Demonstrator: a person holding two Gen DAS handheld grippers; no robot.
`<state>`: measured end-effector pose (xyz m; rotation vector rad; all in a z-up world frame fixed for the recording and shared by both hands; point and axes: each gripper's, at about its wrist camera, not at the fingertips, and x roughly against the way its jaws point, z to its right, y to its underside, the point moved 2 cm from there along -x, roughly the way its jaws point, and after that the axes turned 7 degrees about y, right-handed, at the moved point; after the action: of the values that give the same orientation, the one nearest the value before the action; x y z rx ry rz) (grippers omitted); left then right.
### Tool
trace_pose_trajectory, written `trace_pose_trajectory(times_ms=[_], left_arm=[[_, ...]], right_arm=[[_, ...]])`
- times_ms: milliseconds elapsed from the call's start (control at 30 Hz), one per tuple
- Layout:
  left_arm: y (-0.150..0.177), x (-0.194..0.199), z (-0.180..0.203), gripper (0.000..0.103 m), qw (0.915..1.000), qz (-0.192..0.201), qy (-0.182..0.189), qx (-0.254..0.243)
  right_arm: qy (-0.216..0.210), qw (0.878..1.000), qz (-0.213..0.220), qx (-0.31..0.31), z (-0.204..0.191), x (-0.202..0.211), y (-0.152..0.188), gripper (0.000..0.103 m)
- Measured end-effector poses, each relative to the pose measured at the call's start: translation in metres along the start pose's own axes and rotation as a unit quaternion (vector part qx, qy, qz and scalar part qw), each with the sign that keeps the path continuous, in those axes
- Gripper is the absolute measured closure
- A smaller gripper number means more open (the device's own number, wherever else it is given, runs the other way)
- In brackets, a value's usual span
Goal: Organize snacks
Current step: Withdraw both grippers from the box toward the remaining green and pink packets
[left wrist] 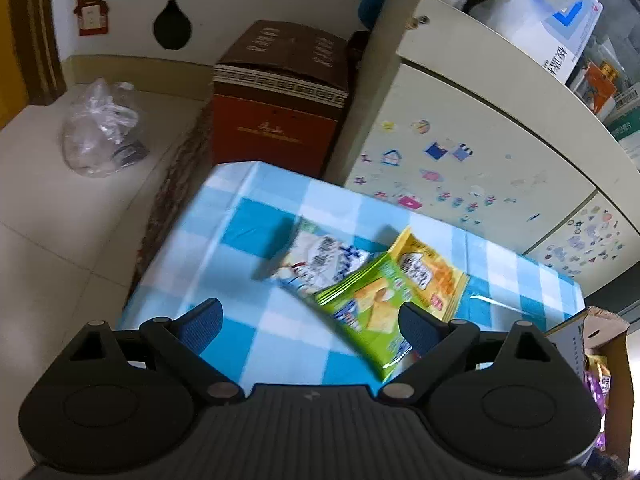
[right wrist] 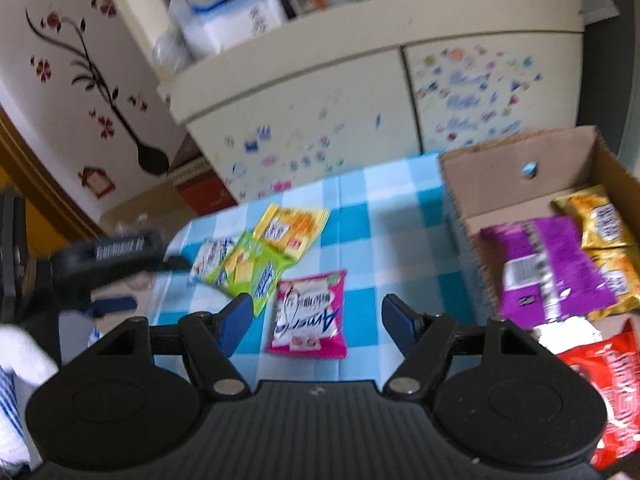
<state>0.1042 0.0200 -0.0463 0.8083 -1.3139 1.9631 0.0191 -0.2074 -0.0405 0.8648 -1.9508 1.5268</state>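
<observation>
Step in hand: I judge I am between picks, both claws coming over the loose packets on the bench [right wrist: 360, 184]; nothing carried.
Left claw [left wrist: 310, 318]: jaws wide apart, empty, angled down at the bench; its right pad sits over the green packet's near corner, and I cannot tell whether it touches.
Right claw [right wrist: 318, 312]: jaws apart, empty; the pink packet lies in line between them, below and just ahead.
Green packet [left wrist: 360, 304]: at 1 o'clock of the left claw, overlapping the white-and-blue packet [left wrist: 316, 260] at its 10 o'clock and the yellow packet [left wrist: 430, 276] at its 2 o'clock.
Pink packet [right wrist: 308, 316]: lies alone and flat, at 5 o'clock of that cluster.
Cardboard box [right wrist: 516, 168]: at 2 o'clock of the right claw, already holding purple, gold and red bags.
Next move, my judgement: lower the right claw onto the pink packet, close across its width, then carry it toward 2 o'clock over the box wall.
Edges: the bench's left edge drops to the floor at 9 o'clock of the cluster; the cupboard [left wrist: 460, 128] stands close at 12 o'clock.
Open room: bare checked cloth between pink packet and box.
Risk: the three stacked packets may drag one another.
</observation>
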Motion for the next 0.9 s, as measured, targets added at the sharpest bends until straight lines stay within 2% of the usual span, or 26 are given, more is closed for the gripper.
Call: trace_pose_trajectory(times_ms=[267, 433, 700, 767, 900], left_arm=[[-0.005, -0.031, 0.019, 0.006, 0.9984, -0.006, 0.027, -0.048], [-0.005, -0.043, 0.024, 0.006, 0.9963, -0.009, 0.04, -0.076], [-0.002, -0.054, 0.03, 0.006, 0.9934, -0.011, 0.043, -0.106], [0.0, -0.056, 0.032, 0.006, 0.9922, -0.012, 0.043, -0.117], [0.005, -0.059, 0.036, 0.006, 0.9881, -0.01, 0.042, -0.148]], right_arm=[[0.014, 0.999, -0.022, 0.019, -0.013, -0.04, 0.011, 0.031], [0.024, 0.999, -0.018, 0.032, -0.018, -0.058, 0.012, 0.031], [0.025, 0.999, -0.023, 0.042, -0.028, -0.079, 0.016, 0.029], [0.037, 0.997, -0.019, 0.062, -0.033, -0.081, 0.016, 0.029], [0.065, 0.995, -0.018, 0.076, -0.034, -0.078, 0.017, 0.046]])
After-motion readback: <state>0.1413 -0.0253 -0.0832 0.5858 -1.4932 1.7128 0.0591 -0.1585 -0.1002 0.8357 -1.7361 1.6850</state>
